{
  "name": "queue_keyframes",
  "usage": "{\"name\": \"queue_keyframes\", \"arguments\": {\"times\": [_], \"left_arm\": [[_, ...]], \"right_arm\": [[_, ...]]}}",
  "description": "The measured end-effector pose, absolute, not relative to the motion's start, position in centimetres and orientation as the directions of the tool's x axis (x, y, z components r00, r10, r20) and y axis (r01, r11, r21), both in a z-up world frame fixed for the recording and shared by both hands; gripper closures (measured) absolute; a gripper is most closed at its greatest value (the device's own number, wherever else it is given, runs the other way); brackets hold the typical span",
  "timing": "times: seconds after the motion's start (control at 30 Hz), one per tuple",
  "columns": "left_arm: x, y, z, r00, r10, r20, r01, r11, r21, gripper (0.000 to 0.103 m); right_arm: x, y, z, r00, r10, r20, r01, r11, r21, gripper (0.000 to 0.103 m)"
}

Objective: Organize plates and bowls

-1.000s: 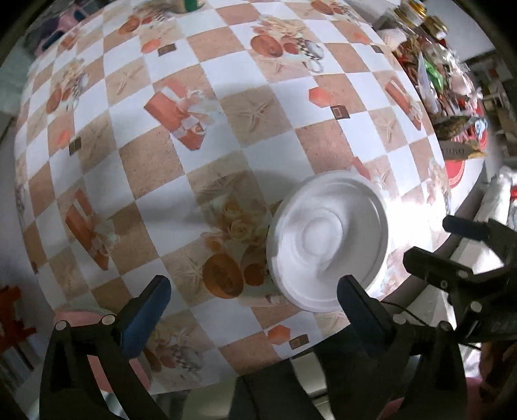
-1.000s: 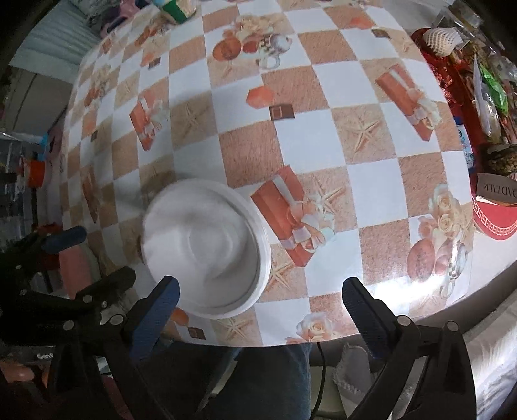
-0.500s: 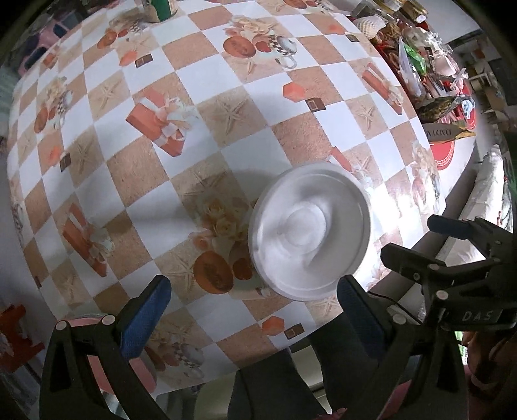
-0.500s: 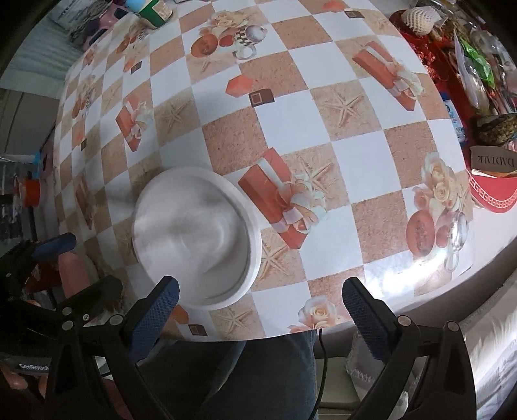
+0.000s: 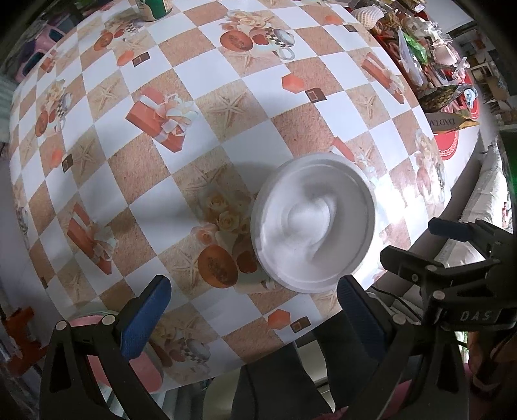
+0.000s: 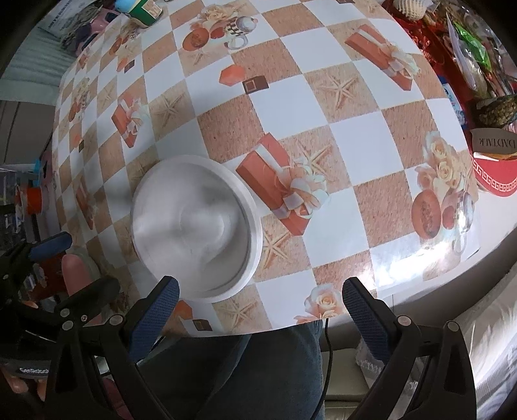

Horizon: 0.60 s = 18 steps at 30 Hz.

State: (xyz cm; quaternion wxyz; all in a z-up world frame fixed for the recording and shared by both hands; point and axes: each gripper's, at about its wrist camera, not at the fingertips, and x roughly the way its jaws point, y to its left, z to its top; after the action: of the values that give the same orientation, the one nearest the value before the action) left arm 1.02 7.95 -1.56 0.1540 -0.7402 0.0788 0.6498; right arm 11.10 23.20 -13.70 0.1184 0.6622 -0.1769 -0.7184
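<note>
A white bowl (image 5: 312, 223) sits on a plate of about the same width near the front edge of the checked table (image 5: 206, 135); only the plate's rim shows beneath it. My left gripper (image 5: 252, 310) hangs open above the table's front edge, the bowl just ahead of its right finger. In the right wrist view the same bowl (image 6: 194, 226) lies ahead of the left finger of my right gripper (image 6: 260, 303), which is open and holds nothing. Each gripper shows at the side of the other's view.
Packets, jars and a red round box (image 6: 494, 174) crowd the table's right end. A green tin (image 6: 143, 13) stands at the far edge. The person's trousered legs (image 6: 232, 368) are below the front edge. A pink stool (image 5: 93, 362) is at lower left.
Both grippers have drawn back and up from the bowl, which now looks smaller and farther ahead. The bowl itself stays in place on the table. Both grippers remain open.
</note>
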Motion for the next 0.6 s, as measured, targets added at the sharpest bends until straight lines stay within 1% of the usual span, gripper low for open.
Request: {"name": "queue_keyframes", "arguments": {"times": [0.6], "left_arm": [[0.99, 8.34, -1.76, 0.152, 0.079, -0.985, -0.319, -0.94, -0.125, 0.0]], "right_arm": [[11.37, 23.94, -14.25, -0.084, -0.399, -0.913, -0.088, -0.91, 0.406, 0.002]]}}
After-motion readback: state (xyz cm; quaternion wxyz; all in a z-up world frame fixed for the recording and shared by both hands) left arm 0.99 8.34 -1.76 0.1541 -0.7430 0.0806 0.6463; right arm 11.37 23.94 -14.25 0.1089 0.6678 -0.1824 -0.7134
